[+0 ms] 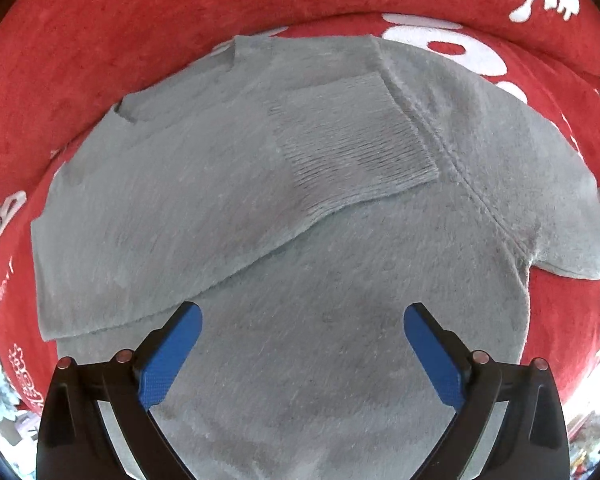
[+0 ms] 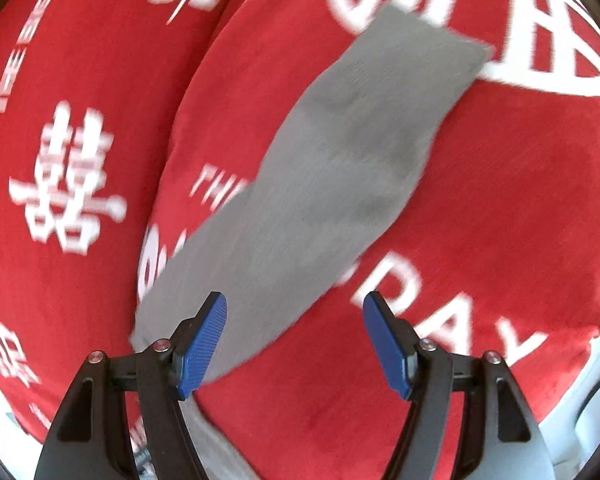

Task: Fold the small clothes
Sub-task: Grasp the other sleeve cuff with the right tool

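A grey knitted sweater [image 1: 300, 208] lies flat on a red plush cover [image 1: 100, 40] printed with white characters and letters. In the left wrist view it fills most of the frame. One sleeve is folded across the body, so that its ribbed cuff [image 1: 352, 140] rests on the chest area, near a raised seam that runs diagonally toward the right. The other sleeve [image 1: 588, 240] sticks out to the right, onto the red cloth.

In the right wrist view that sleeve [image 2: 332, 168] appears as a long grey strip running diagonally from the upper right down to the lower left, lying flat on the red cover [image 2: 480, 200]. The picture is blurred, so the weave cannot be made out there.

The left gripper [image 1: 302, 316] hovers over the lower body of the sweater with its blue-padded fingers [image 1: 172, 356] spread wide, holding nothing. The right gripper [image 2: 294, 304] also has its fingers well apart and empty; its left pad [image 2: 202, 344] overlaps the lower end of the sleeve in the picture, while its right pad [image 2: 388, 344] is over bare red fabric.
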`<state>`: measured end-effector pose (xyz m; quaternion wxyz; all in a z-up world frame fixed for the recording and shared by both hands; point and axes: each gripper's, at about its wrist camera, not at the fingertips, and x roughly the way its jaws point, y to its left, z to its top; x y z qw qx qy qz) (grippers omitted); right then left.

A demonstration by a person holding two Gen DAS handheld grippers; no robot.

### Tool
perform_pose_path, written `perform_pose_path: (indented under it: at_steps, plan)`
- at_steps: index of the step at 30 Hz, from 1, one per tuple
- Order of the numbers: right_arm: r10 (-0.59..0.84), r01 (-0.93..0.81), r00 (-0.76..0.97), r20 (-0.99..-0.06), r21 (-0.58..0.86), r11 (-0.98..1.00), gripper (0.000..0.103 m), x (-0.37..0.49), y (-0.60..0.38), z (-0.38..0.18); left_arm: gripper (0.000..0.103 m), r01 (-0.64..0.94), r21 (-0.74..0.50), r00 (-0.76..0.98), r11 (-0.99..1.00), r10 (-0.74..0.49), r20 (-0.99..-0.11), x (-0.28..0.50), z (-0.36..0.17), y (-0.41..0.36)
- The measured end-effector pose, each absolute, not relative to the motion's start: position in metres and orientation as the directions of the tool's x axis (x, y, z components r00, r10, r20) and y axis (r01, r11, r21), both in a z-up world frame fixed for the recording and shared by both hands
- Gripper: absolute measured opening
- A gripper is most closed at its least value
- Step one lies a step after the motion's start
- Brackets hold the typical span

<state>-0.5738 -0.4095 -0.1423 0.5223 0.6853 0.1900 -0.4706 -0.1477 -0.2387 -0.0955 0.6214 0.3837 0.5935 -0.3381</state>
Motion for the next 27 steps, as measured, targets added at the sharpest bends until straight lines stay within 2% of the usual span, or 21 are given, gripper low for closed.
perform_pose_path:
  at_steps: [7,12,21,23,24,25,27]
  plan:
    - [-0.256,0.642,0.547,-0.797,0.596,-0.483,0.074,-0.597,-0.432,-0.172,0.101,0.873,0.056,0.055,0.484,0.016,-0.998,-0.166,-0.099,-0.275]
    - [-0.287,0.581,0.593,-0.752,0.646,-0.495,0.074,-0.596,-0.442,-0.176,0.101,0.873,0.092,0.088,0.479,0.032,-0.996,-0.183,-0.102,-0.292]
    - [-0.349,0.421,0.678,-0.647,0.731,-0.537,0.074,-0.585,-0.447,-0.177,0.102,0.862,0.049,0.057,0.504,-0.002,-0.998,-0.176,-0.106,-0.298]
    - [-0.336,0.409,0.699,-0.631,0.739,-0.536,0.053,-0.579,-0.448,-0.176,0.101,0.862,0.044,0.061,0.504,-0.018,-0.998,-0.174,-0.1,-0.292]
    - [-0.327,0.407,0.711,-0.623,0.744,-0.531,0.025,-0.575,-0.449,-0.176,0.101,0.862,0.038,0.062,0.505,-0.032,-0.998,-0.173,-0.1,-0.293]
    - [-0.319,0.396,0.731,-0.603,0.756,-0.521,0.007,-0.57,-0.45,-0.175,0.101,0.862,0.031,0.061,0.506,-0.042,-0.997,-0.17,-0.098,-0.291]
    - [-0.325,0.381,0.753,-0.573,0.781,-0.494,0.007,-0.561,-0.452,-0.169,0.102,0.86,0.022,0.06,0.51,-0.058,-0.996,-0.162,-0.096,-0.278]
